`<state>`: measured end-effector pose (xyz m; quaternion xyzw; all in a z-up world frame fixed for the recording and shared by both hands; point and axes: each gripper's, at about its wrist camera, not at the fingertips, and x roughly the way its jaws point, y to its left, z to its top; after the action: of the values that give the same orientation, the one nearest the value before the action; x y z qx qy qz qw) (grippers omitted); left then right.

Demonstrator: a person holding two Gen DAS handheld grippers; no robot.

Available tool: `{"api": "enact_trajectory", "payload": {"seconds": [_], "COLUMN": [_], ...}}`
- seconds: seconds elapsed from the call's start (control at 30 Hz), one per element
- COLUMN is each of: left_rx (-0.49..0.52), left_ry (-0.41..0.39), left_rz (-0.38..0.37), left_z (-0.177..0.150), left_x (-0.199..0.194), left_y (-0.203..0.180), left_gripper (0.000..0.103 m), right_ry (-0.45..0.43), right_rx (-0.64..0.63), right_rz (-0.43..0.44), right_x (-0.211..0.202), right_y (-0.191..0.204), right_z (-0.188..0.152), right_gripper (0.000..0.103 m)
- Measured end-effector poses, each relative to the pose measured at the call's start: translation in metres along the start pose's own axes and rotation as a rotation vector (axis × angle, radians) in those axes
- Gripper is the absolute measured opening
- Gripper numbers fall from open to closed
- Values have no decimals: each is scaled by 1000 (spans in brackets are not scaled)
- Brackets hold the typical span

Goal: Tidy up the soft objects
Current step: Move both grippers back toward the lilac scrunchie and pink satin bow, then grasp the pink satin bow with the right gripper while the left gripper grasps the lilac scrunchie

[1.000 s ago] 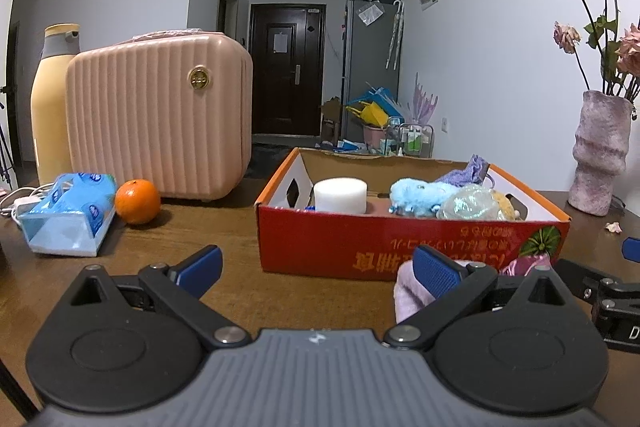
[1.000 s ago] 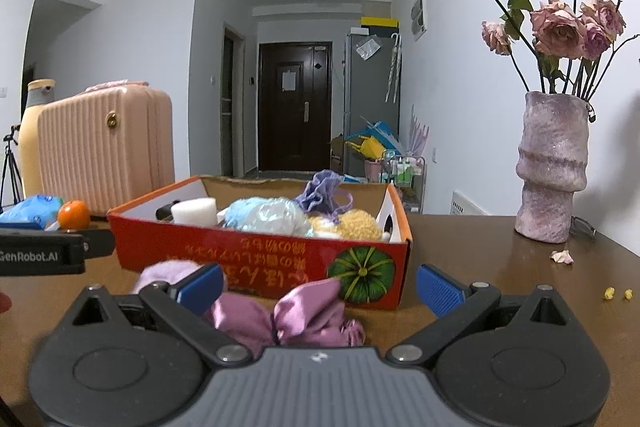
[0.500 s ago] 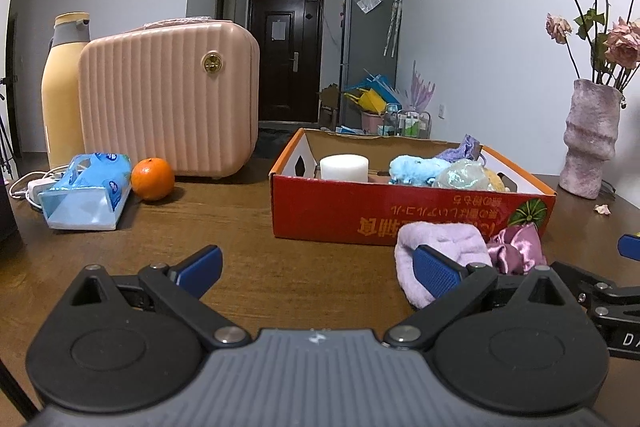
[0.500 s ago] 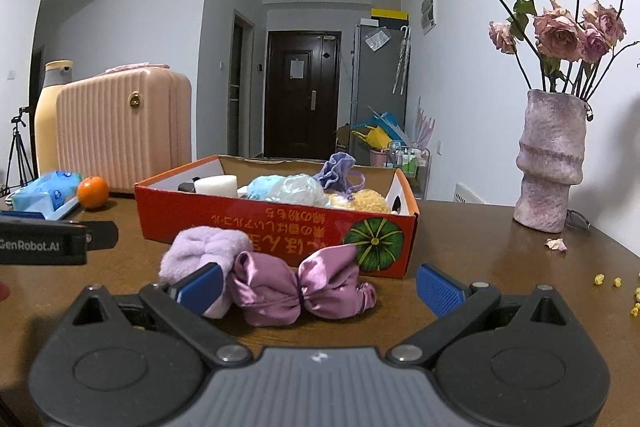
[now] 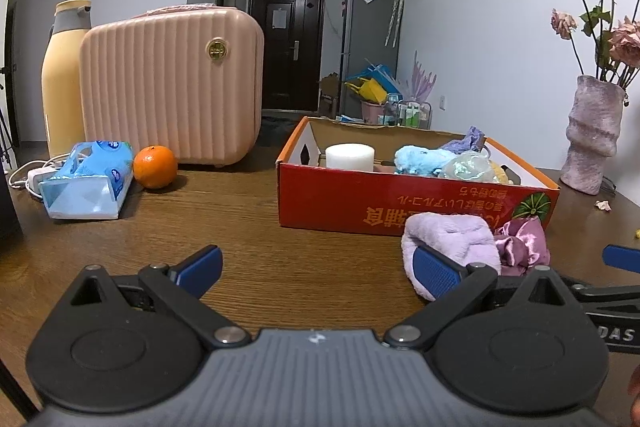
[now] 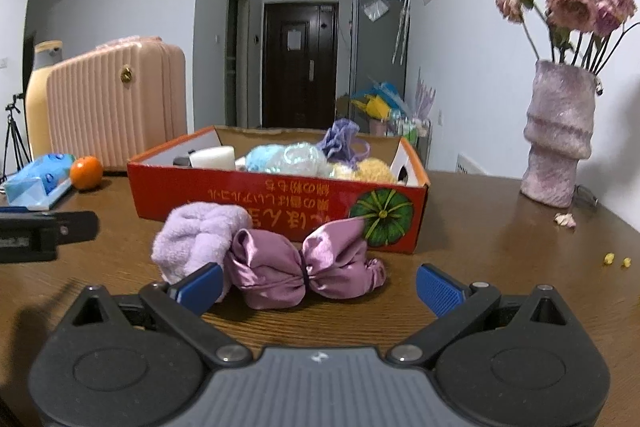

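Two grippers: the left gripper (image 5: 316, 265) and the right gripper (image 6: 318, 283) both have fingers spread wide, holding nothing.
Tabletop (image 5: 248, 223): brown wood, with everything on it.
Pink case (image 5: 172, 87): stands far back on the left, with a tall yellow bottle (image 5: 64, 83) just beside it.
Red box (image 6: 280, 203): sits in the middle, open on top. Inside are a white roll (image 6: 212, 158), a fluffy blue toy (image 5: 420, 159), a shiny clear ball (image 6: 298, 158), a purple cloth bit (image 6: 340, 143) and yellow fluff (image 6: 374, 171).
Vase (image 6: 558, 139): on the right, holding dry pink roses.
Tissue pack (image 5: 88, 179): on the left, near an orange (image 5: 155, 167).
Fuzzy purple scrunchie (image 6: 196, 241): on the tabletop just in front of the box, touching the satin bow.
Satin bow (image 6: 300, 263): pinkish purple, lying between the right gripper's fingers, not pinched.
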<state>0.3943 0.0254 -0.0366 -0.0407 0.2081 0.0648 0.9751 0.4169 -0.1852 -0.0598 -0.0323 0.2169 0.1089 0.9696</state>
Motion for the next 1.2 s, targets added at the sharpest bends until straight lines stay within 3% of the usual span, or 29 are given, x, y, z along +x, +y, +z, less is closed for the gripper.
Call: {"api": "enact_trajectory", "payload": {"seconds": [0.77, 0.87, 1.2], "left_rx": [-22, -26, -42], "left_ry": [40, 45, 57], "left_rz": [-9, -10, -9], "left_z": [7, 7, 9], "left_x": [19, 21, 25], "left_y": [11, 12, 13], "left_gripper": [103, 103, 103], "right_ry": [202, 201, 177], "right_rx": [50, 39, 5], "right_rz": [57, 59, 75], "right_x": [84, 85, 73], "right_y": [4, 5, 10], "right_z": [20, 21, 19], "right_gripper": [102, 96, 59]}}
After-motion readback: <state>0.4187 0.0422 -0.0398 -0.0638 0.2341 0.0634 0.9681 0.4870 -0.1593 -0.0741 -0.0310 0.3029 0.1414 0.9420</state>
